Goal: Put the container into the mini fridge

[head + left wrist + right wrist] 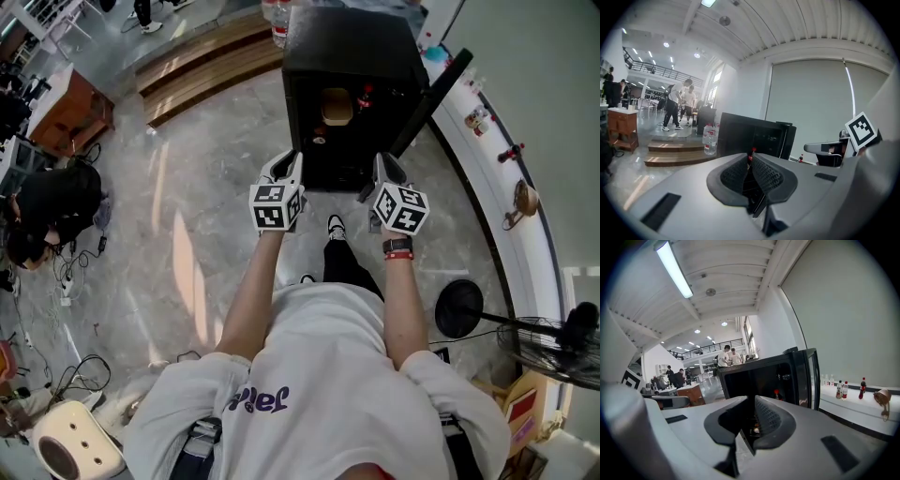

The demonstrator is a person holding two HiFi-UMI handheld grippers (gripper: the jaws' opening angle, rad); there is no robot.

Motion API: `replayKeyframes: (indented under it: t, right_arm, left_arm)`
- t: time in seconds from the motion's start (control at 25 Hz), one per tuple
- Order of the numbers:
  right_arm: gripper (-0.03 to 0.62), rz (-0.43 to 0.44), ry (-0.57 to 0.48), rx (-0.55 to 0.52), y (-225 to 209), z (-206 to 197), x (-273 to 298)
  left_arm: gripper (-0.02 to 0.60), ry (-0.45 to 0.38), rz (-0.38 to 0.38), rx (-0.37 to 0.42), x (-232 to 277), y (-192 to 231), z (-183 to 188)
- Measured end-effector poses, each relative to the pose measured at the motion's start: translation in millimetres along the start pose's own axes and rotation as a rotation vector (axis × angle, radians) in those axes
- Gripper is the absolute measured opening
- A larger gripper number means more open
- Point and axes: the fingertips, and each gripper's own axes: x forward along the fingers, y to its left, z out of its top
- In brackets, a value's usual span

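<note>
Left gripper (289,161) and right gripper (386,164) hang mid-frame before the open fridge (352,42), both pinched almost closed, both empty; container (337,106) inside.

Glossy grey stone floor (187,244); brown wooden steps (202,66) upper left, curved white ledge (511,225) right, black pedestal fan (553,342) lower right.
</note>
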Motion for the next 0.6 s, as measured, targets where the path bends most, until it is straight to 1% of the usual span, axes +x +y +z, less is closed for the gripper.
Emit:
replayKeyframes:
  t: [0.12, 0.36, 0.6]
  right_arm:
    - [0.046, 0.001, -0.007, -0.008, 3, 1, -4]
    - [0.029, -0.008, -0.023, -0.011, -7, 8, -5]
    - [0.018, -0.013, -0.024, -0.004, -5, 5, -9]
  left_arm:
    - [0.037, -0.014, 0.008, 0.011, -4, 2, 2]
    - [0.021, -0.046, 0.029, 0.044, 1, 1, 13]
    - [0.021, -0.071, 0.029, 0.066, -2, -1, 22]
